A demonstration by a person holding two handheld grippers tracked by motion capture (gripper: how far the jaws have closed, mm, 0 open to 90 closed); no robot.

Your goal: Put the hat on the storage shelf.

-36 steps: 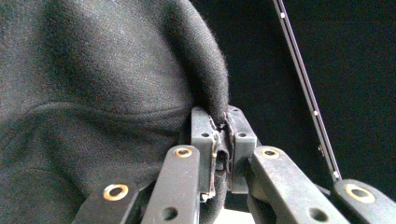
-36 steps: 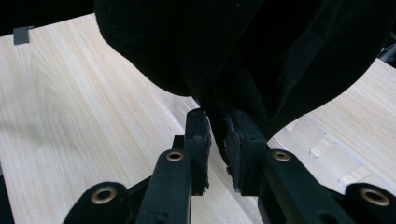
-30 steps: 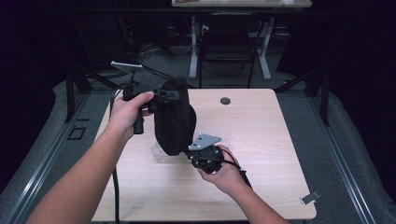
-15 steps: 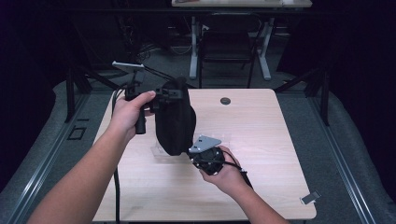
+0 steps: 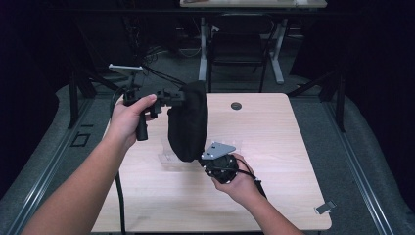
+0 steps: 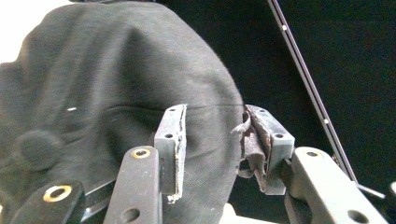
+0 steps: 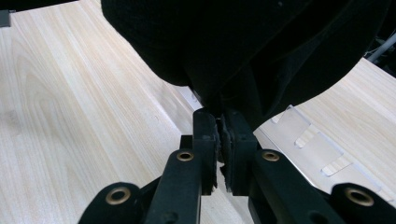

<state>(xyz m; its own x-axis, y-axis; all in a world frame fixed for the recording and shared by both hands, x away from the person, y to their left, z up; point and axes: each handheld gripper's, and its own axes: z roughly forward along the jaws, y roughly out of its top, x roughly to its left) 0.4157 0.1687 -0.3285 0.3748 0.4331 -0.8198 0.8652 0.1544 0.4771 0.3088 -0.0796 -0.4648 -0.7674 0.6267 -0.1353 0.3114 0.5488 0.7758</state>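
1. Two hands work over a pale wooden desk (image 5: 274, 196), and nearest the person is the right tool (image 5: 211, 157), held low over the desk's middle with its grey three-cornered plate on top.
2. Its jaws are pinched together on the lower edge of a black cloth bag (image 5: 188, 122); in the right gripper view (image 7: 219, 140) the fabric runs straight down into the narrow slit between the pads.
3. Just behind that tool, a clear plastic stand (image 5: 169, 155) lies on the desk under the bag; the right gripper view shows it (image 7: 308, 140) as a see-through sheet with pale tape strips.
4. Hanging upright above the desk, the bag is a rounded dark mass, its bottom at the right tool and its top near the left one.
5. Farther back and to the left, the left tool (image 5: 171, 98) is held higher, level with the bag's top edge.
6. Its jaws have just been opening and now stand wide apart; in the left gripper view (image 6: 212, 140) the pads press on nothing, and the bag (image 6: 116, 93) bulges just behind them.
7. Beyond it all, a small dark round fitting (image 5: 236, 105) sits in the desk near the far edge.
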